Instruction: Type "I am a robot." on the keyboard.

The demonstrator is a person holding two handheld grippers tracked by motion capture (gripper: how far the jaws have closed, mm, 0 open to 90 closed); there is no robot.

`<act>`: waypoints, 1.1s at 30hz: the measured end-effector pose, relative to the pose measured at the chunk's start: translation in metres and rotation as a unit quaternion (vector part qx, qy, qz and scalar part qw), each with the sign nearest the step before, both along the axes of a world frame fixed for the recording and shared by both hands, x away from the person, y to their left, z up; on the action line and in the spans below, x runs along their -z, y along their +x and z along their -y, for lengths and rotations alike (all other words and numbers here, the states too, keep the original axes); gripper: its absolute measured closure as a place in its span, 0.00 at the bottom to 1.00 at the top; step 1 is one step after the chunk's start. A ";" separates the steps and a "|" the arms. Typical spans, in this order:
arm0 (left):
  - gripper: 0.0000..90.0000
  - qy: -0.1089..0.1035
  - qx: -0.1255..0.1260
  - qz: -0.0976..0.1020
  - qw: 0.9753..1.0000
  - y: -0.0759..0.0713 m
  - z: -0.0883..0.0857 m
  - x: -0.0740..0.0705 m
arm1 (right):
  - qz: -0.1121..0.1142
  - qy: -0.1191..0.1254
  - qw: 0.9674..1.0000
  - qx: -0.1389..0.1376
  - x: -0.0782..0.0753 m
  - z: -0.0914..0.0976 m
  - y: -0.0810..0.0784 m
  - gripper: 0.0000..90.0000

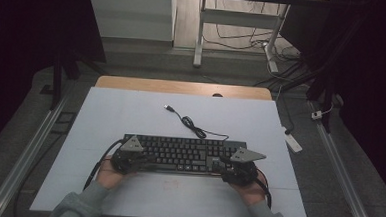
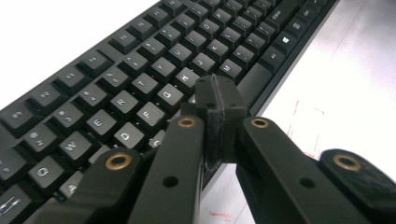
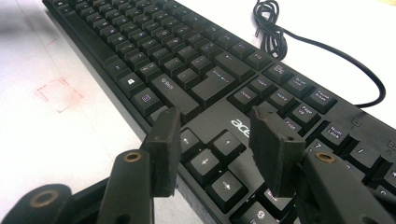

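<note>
Table (image 1: 131,110), white-topped, dim room, floor cables upper right. Keyboard (image 1: 183,153) lower centre; left gripper (image 1: 140,161) at its left end, jaws pressed together, empty; right gripper (image 1: 230,171) at its right end, jaws parted, empty.

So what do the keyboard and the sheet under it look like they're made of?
Keyboard: probably matte black plastic, judging by its moulded keycaps with printed legends and dull sheen. Sheet: smooth and pale, faintly glossy, perhaps laminate or plastic board; the exact material is hard to tell.

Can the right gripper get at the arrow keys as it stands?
Probably yes. The right gripper hangs with open jaws right above the arrow keys at the keyboard's near edge, and nothing lies between them; the cable runs off behind the far side.
</note>
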State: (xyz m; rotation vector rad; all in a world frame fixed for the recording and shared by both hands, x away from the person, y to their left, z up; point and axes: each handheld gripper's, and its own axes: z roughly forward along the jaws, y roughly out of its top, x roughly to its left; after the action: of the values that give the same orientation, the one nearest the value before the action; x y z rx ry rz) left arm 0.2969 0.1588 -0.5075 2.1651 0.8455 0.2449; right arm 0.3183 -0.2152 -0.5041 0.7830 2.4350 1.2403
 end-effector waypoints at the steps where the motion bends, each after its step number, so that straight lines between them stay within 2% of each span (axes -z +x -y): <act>1: 0.99 0.003 0.003 0.000 1.000 0.000 0.001 0.001 | 0.000 -0.002 1.000 0.000 0.000 0.000 0.000 0.60; 15: 0.99 0.028 0.014 -0.009 0.999 0.002 0.014 0.010 | -0.001 -0.004 1.000 0.000 0.000 0.000 0.000 0.60; 26: 0.99 0.036 0.018 -0.011 0.999 0.003 0.018 0.014 | -0.001 -0.005 1.000 0.000 0.000 0.000 0.000 0.60; 33: 0.99 0.034 0.017 -0.011 0.999 0.003 0.019 0.014 | -0.001 -0.005 1.000 0.000 0.000 0.000 0.000 0.60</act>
State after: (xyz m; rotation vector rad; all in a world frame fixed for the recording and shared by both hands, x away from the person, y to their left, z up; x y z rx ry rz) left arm 0.2997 0.1400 -0.5217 2.2483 0.8215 0.2365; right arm 0.3185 -0.2148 -0.5044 0.7823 2.4402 1.2275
